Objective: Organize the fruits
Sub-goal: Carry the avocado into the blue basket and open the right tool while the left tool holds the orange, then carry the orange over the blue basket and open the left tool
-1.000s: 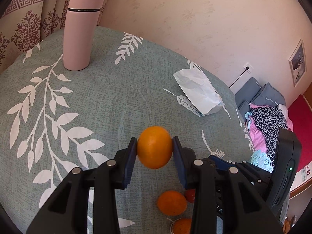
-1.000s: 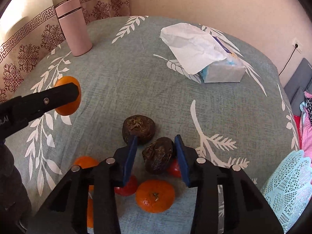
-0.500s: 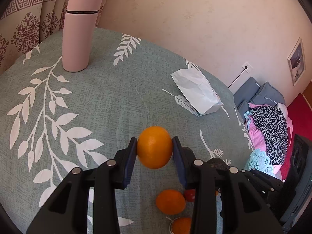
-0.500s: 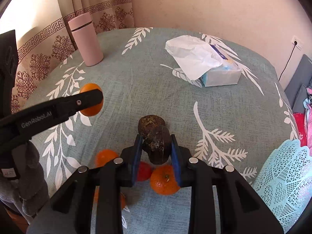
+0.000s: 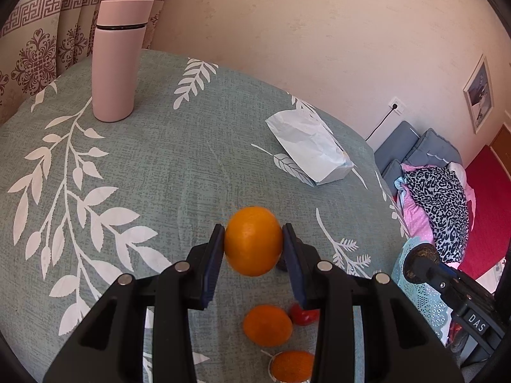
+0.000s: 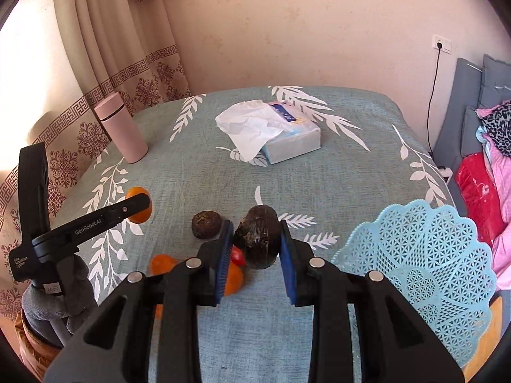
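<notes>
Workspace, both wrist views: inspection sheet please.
Surface: grey-green leaf-print tablecloth.
Job's things: round orange; dark wrinkled fruit; second dark fruit, loose oranges and red fruit on the cloth; light blue lattice plastic basket at the right edge.
Clutter: pink flask, tissue pack.
Grippers: left tongs grip the orange; right tongs grip the dark fruit.
Cables: black wall cord.
Surroundings: curtain, cushions.

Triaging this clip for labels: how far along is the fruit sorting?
Nothing looks sorted yet: the blue basket shows no fruit in its visible part. In hand: the left gripper clamps an orange, and the right gripper holds a dark brown fruit off the cloth. Left on the table: another dark fruit, small oranges and a red fruit.
</notes>
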### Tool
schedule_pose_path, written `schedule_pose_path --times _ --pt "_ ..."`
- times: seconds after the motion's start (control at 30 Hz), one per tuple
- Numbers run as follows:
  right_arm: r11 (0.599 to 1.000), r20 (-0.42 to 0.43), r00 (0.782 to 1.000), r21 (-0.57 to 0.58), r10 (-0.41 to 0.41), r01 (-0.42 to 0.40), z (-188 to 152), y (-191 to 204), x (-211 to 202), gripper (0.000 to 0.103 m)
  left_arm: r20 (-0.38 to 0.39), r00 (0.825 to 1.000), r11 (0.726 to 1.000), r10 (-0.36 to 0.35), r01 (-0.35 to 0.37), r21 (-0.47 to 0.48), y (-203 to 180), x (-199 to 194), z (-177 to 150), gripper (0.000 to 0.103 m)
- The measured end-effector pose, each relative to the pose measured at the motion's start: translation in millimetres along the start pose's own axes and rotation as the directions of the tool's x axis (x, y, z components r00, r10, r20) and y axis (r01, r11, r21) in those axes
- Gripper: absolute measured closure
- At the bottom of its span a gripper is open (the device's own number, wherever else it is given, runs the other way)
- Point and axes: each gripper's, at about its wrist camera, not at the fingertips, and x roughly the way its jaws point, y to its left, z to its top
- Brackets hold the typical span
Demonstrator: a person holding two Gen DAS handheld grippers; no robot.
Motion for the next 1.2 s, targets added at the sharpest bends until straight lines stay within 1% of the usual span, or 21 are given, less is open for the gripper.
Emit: schedule_pose_path --times 0.2,0.3,0.47,0.57,0.7,0.9,0.97,1.07,1.2 --pt "0.995 0.007 0.998 0.087 -0.059 0.058 -15 -41 -19 0.074 0.004 1.000 1.000 -0.009 0.009 0.015 -5 -2 -2 0.066" --pt "0.986 0.010 0.995 0.131 -0.103 0.101 -23 -64 -25 0.074 0.003 1.000 1.000 -0.010 0.010 0.023 -8 -1 -4 0.066" --pt "0.962 -0.032 0.988 0.226 -0.151 0.154 -41 -104 -24 0.074 -0.001 1.000 0.999 -0.008 0.008 0.038 -12 1 -6 0.066" --pt "0.947 -0.057 0.984 0.266 -0.169 0.178 -53 -121 -23 0.074 -0.001 1.000 0.999 -0.009 0.009 0.044 -14 1 -7 0.066" --pt "0.933 -0.070 0.982 0.305 -0.176 0.189 -66 -135 -26 0.074 -0.001 1.000 0.999 -0.011 0.011 0.052 -16 1 -9 0.066" --pt "0.914 -0.045 0.974 0.339 -0.221 0.223 -78 -150 -41 0.074 -0.006 1.000 0.998 -0.012 0.012 0.065 -21 3 -11 0.066" --pt "0.906 -0.027 0.969 0.349 -0.247 0.241 -82 -154 -49 0.074 -0.008 1.000 0.997 -0.012 0.013 0.071 -23 3 -12 0.066" --pt "0.892 0.006 0.954 0.355 -0.301 0.279 -88 -158 -60 0.074 -0.013 1.000 0.996 -0.014 0.015 0.085 -28 3 -16 0.066" --pt "0.882 0.045 0.941 0.366 -0.335 0.296 -96 -157 -68 0.073 -0.024 1.000 0.993 -0.018 0.021 0.115 -41 3 -22 0.066"
